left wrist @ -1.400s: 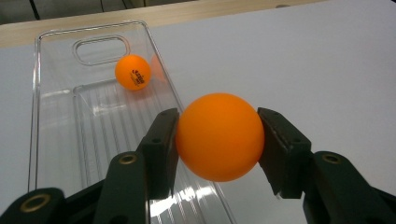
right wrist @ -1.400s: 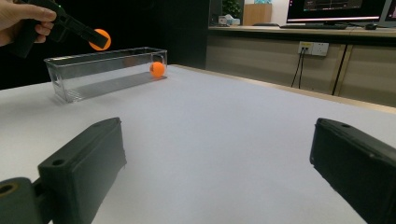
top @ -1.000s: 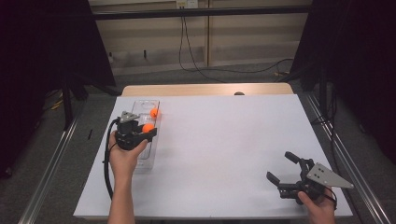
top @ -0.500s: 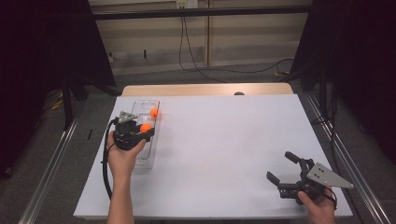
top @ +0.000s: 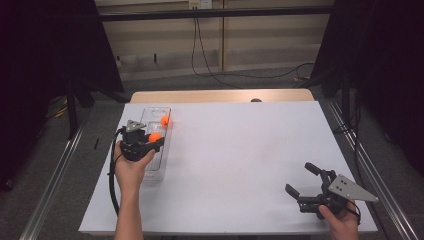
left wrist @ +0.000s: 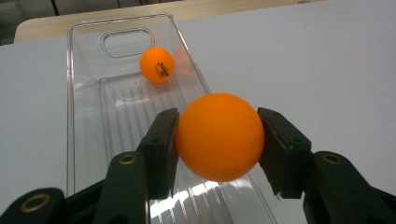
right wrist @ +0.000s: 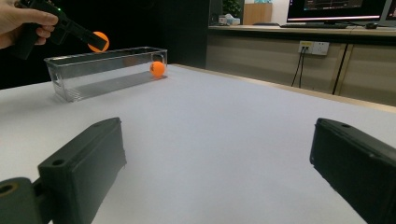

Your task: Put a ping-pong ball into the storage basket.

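While clamped on an orange ball above the clear tray, holds at nine o'clock: left gripper. Second ball inside, toward twelve. At five o'clock, right gripper, jaws wide apart, nothing between.

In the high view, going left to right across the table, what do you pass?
Left gripper shut on an orange ball over the clear plastic bin, then bare white table, then the open right gripper.
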`<state>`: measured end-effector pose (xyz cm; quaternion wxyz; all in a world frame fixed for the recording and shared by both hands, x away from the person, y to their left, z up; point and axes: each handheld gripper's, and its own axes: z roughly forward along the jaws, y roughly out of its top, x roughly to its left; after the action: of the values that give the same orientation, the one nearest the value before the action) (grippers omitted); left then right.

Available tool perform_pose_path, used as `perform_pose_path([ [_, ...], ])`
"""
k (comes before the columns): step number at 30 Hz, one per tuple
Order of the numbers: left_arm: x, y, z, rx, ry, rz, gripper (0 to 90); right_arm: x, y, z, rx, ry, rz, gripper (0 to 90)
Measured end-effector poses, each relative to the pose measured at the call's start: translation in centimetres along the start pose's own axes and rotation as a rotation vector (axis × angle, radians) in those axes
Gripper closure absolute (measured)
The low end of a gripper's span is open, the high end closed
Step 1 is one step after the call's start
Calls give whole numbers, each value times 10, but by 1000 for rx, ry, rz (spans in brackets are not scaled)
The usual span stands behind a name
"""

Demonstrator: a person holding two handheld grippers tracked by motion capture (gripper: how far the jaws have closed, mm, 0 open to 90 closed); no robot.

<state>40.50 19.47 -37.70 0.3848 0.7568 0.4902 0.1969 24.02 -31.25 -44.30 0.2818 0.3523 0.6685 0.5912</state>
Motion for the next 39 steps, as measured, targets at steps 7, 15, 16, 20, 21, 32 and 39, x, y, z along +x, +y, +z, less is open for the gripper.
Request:
perform_pose_path([
  [7,3,-1,0,-6,9,-7,509,0,0,0,-1,-1,0,27],
  [15,6,-2,0,3,23,-16,509,0,0,0,0,-2,-1,28],
  [16,6,-3,0,5,25,-12,509,0,0,0,0,-2,-1,28],
  [20,8,-4,2,7,27,-16,509,0,0,0,1,-2,1,28],
  [21,8,-5,3,9,29,-18,509,0,0,0,1,-1,0,28],
  [32,15,-10,6,15,36,-36,509,1,0,0,-2,-2,-2,27],
  [39,16,-10,8,19,38,-39,508,0,0,0,-1,-1,-1,28],
])
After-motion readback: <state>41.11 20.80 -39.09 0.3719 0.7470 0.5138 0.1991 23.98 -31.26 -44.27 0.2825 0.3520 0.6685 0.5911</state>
